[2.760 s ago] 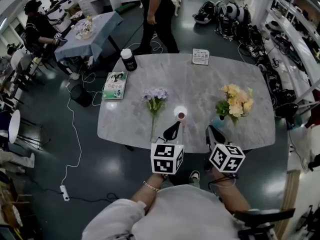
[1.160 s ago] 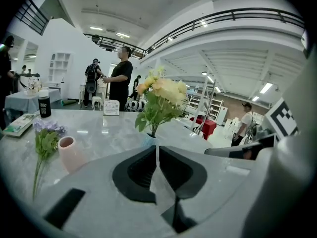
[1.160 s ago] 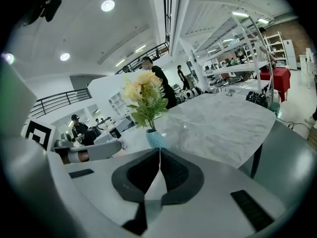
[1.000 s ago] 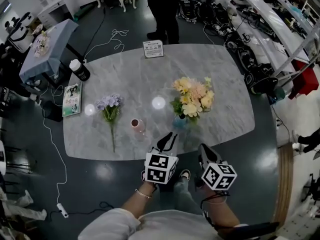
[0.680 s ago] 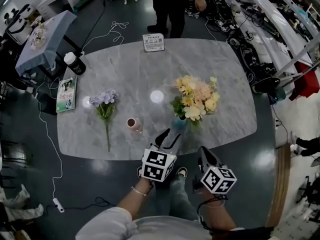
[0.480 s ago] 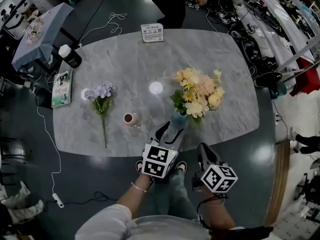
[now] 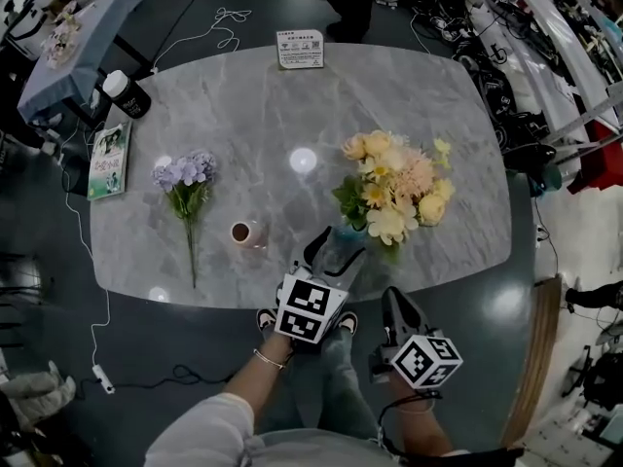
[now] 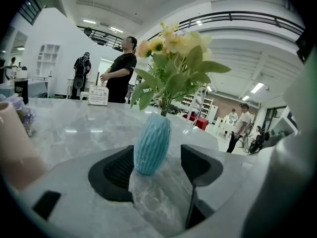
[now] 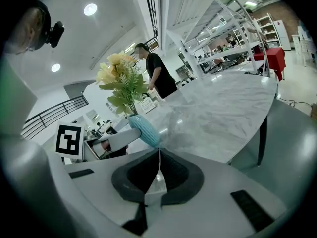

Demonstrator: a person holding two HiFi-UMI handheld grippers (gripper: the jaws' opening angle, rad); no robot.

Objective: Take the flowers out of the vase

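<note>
We place the left gripper (image 8: pixel 158 165), jaws just opened, around the vase (image 8: pixel 152 143), untouched, to steady it, with the right gripper (image 9: pixel 159 155) closed, empty

ribbed turquoise vase (image 8: pixel 152 145), yellow and peach flowers (image 7: pixel 399 188), lilac bunch (image 7: pixel 185 171), grey veined marble table (image 7: pixel 243 95).

Left tongs (image 7: pixel 333 247) jaws just opening wide, vase (image 8: pixel 152 148) between, ungripped; right tongs (image 9: pixel 159 157) closed, empty.
</note>
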